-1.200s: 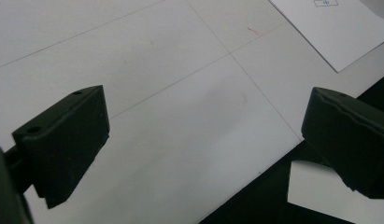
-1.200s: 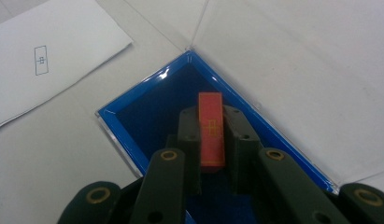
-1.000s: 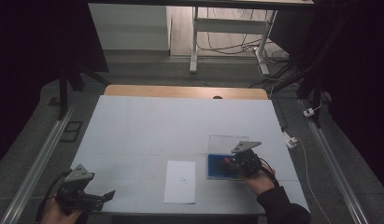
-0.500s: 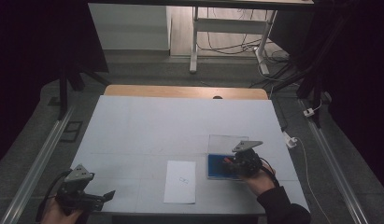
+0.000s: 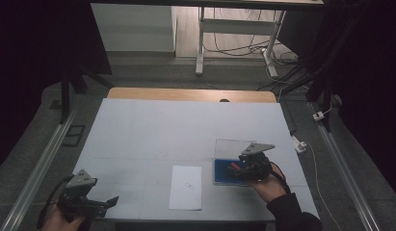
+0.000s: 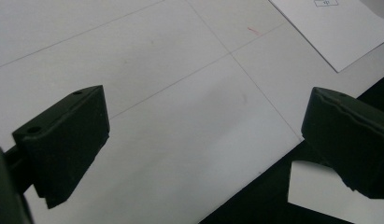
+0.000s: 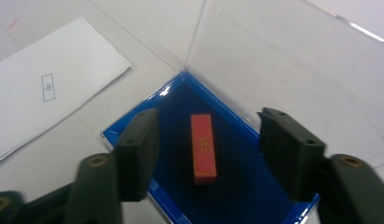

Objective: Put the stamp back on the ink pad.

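Landmark: the shallow blue tray (image 5: 223, 169) with a dark blue lining, lying on the white table top (image 5: 186, 130) near its front right part.
Block: the small red rectangular block (image 7: 202, 148) lies flat on the lining, about mid-tray, free of the walls.
Right gripper: your right gripper (image 7: 206, 154) hangs directly over the tray (image 7: 133, 122); its jaws have just been opening and now stand apart on either side of the block, touching neither it nor each other, so nothing is gripped.
Clear lid: a clear plastic panel (image 5: 230, 146) rises from the tray's far edge, close behind your right gripper (image 5: 232, 168).
Paper: a white paper sheet (image 5: 186, 186) with a small printed rectangle lies flat just left of the tray, apart from it.
Left gripper: your left gripper (image 5: 110, 201) sits well left of the tray, at the table's front left edge; in its own view the left gripper (image 6: 199, 135) has its jaws wide apart with bare table (image 6: 180, 93) between them.
In the way: beside the block, the tray walls and the clear panel are all that stand near it.
Beyond: a wooden strip (image 5: 191, 94) edges the table's far side, well beyond the tray.
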`<state>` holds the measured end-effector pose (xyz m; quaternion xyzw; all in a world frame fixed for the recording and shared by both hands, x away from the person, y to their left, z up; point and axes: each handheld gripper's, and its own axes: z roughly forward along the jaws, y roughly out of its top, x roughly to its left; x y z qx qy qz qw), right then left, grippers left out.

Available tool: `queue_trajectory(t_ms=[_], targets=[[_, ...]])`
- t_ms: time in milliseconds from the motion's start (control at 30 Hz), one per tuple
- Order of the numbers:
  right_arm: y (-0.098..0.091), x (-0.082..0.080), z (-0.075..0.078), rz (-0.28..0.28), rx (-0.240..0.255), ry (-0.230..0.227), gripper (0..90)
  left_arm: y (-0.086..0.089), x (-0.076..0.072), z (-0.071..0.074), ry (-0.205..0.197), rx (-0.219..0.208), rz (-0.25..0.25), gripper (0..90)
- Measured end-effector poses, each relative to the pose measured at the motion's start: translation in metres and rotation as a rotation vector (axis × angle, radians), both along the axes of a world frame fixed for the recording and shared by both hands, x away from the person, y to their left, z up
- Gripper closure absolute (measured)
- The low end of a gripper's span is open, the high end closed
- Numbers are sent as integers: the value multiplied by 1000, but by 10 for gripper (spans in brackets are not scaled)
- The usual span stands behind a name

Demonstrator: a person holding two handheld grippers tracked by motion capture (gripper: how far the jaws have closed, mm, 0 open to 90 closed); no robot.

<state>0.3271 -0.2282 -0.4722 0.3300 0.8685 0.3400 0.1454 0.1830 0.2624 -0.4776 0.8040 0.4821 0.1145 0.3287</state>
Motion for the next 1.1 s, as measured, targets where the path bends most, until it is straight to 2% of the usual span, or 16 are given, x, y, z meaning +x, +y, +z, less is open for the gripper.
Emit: queue_trajectory(t_ms=[167, 400, 667, 1100], targets=[[2, -3, 2, -5, 20, 6, 196, 0, 0, 0, 0, -1, 1, 12], [0, -5, 5, -31, 64, 19, 56, 0, 0, 0, 1, -2, 1, 12], [-3, -13, 7, -40, 74, 42, 19, 0, 0, 0, 1, -2, 2, 11], [-17, -37, 13, -59, 87, 0, 0, 0, 0, 0, 1, -3, 4, 11]])
